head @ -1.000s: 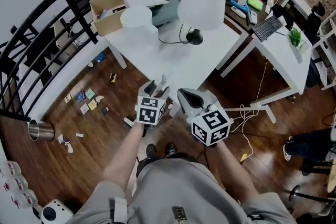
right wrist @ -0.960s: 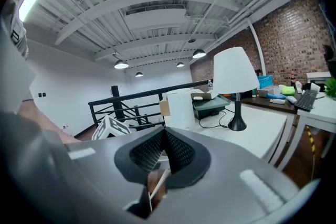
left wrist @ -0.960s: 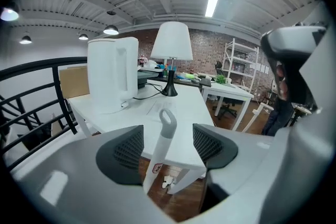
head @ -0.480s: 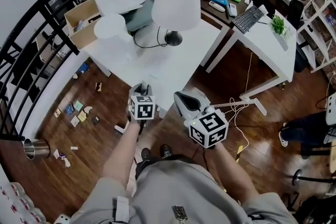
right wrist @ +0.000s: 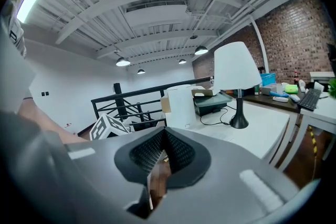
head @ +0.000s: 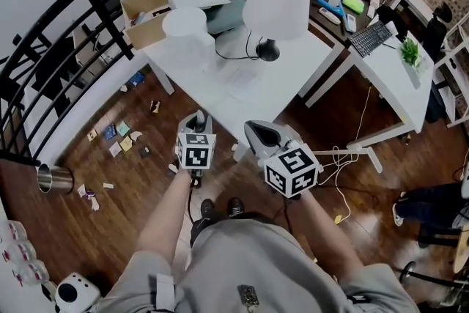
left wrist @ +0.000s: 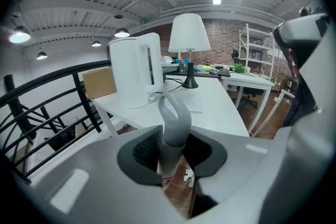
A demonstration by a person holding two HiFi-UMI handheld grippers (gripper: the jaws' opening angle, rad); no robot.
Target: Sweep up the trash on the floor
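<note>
Lately the left gripper [left wrist: 170,150] had drifted a little leftward, toward the trash [head: 121,139]. The scraps lay scattered on the floor ahead of that gripper and to its left, well apart from it. Its jaws were clamped round a grey handle [left wrist: 173,118], so we judged the approach under way and sweeping not yet begun. The right gripper [right wrist: 164,150], near the left one on its right side, was fully closed with nothing in it. Only the head view showed the scraps. Only the left gripper view showed the handle's hooked end and the grip on it.
</note>
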